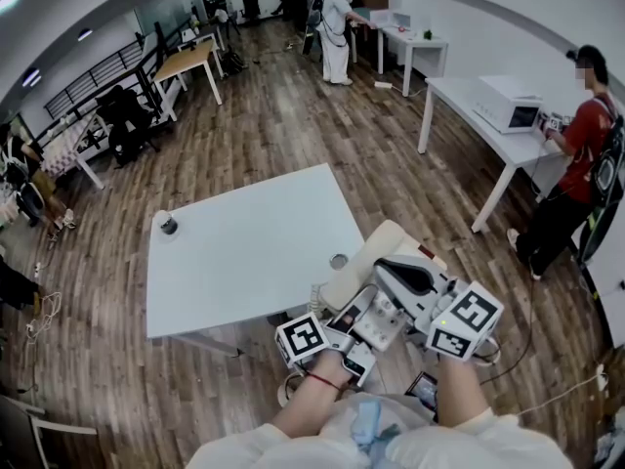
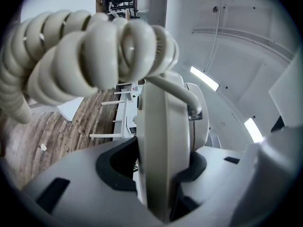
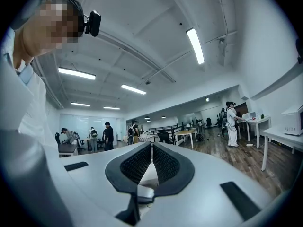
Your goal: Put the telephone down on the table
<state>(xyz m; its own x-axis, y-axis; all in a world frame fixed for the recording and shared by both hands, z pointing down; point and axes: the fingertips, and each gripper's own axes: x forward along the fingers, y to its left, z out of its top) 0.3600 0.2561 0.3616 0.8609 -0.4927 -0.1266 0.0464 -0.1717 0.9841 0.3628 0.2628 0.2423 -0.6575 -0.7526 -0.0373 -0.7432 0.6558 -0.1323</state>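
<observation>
1 dark cup (image 1: 168, 225) on table (image 1: 244, 252), perhaps a lid (image 1: 339, 261) near telephone (image 1: 363, 265)

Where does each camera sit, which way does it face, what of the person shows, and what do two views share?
Head view: on the person's head, looking steeply down at the white table; both forearms show.
Left gripper view: on the left gripper, looking along jaws clamped on the telephone handset; no body shows.
Right gripper view: on the right gripper, jaws shut, facing across the room; the person's white clothing shows.
Shared: head and right gripper views both show a white-clad bystander.
</observation>
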